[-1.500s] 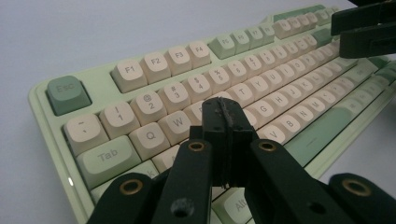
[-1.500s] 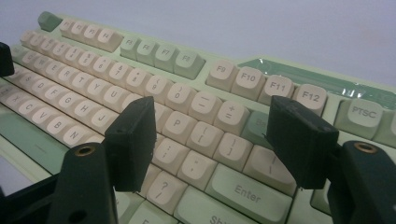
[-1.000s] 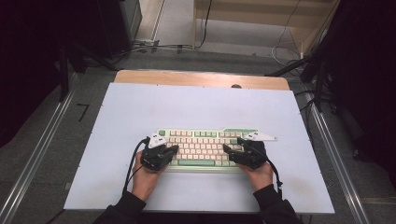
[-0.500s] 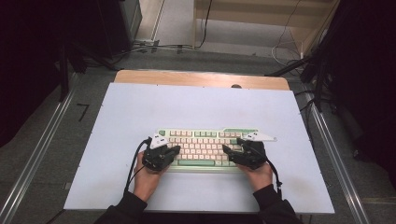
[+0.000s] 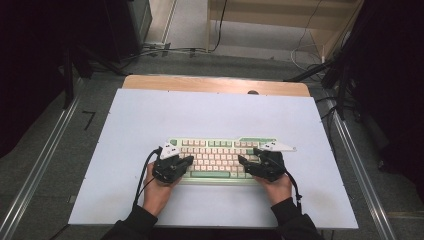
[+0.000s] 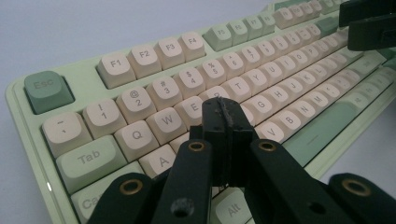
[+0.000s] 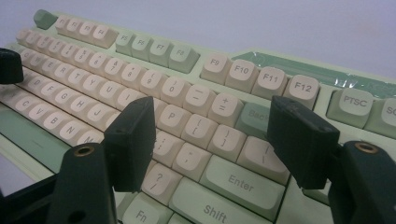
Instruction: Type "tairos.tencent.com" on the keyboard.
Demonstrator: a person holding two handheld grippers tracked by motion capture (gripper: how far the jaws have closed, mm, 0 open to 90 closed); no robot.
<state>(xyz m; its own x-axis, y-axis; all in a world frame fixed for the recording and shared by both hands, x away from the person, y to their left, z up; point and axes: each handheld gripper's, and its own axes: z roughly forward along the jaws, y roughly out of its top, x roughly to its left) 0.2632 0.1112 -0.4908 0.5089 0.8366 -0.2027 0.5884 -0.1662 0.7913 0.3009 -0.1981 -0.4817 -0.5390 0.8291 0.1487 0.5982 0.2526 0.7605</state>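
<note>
- Nothing has moved since the earlier frame; both hands stay at the same place on the keyboard (image 5: pixel 215 157)
- Left claw (image 6: pixel 223 122) is pressed together, with nothing between its tips, and it hovers above the letter keys around E and D; I judge it is used as one finger for pressing
- To do this well, come straight down on one key only, with light force
- Right claw (image 7: pixel 212 135) is spread and pinches nothing, above the bracket keys at 3 o'clock of the board
- Keyboard is pale green with cream keys, a darker green Esc key (image 6: pixel 48 89), and lies at 6 o'clock on the white table (image 5: pixel 150 115)
</note>
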